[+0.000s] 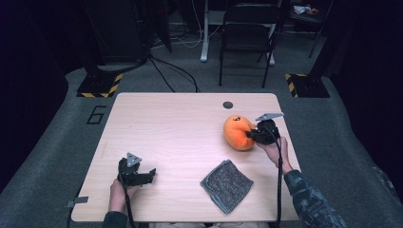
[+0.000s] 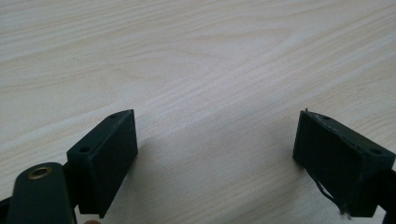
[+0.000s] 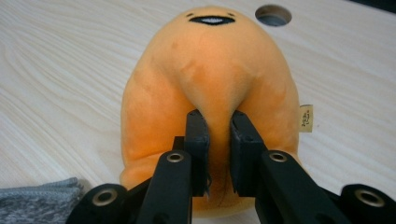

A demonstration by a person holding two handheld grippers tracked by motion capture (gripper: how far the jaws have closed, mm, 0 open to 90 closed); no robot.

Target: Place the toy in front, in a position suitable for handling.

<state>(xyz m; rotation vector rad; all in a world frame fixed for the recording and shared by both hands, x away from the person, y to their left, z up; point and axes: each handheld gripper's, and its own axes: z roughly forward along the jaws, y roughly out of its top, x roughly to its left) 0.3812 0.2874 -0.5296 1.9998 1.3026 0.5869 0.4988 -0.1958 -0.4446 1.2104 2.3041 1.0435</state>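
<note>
An orange egg-shaped plush toy [image 1: 237,132] lies on the right half of the wooden table [image 1: 180,128]. My right gripper [image 1: 253,135] is shut on it from the right. In the right gripper view the plush toy [image 3: 212,79] bulges around the two black pads [image 3: 197,140], which pinch a fold of its fabric, and my right gripper [image 3: 218,154] sits at its near end. A small face marking lies on the toy's far end. Near the table's front left, my left gripper [image 1: 151,174] rests open on the wood. In its own view my left gripper [image 2: 217,149] has bare tabletop between its wide-set jaws.
A grey folded cloth [image 1: 226,185] lies near the front edge, between the two hands. A round cable hole [image 1: 228,105] sits in the table's far side. Beyond the table stand a folding chair [image 1: 247,38], stand bases with yellow-black tape [image 1: 100,85] and floor cables.
</note>
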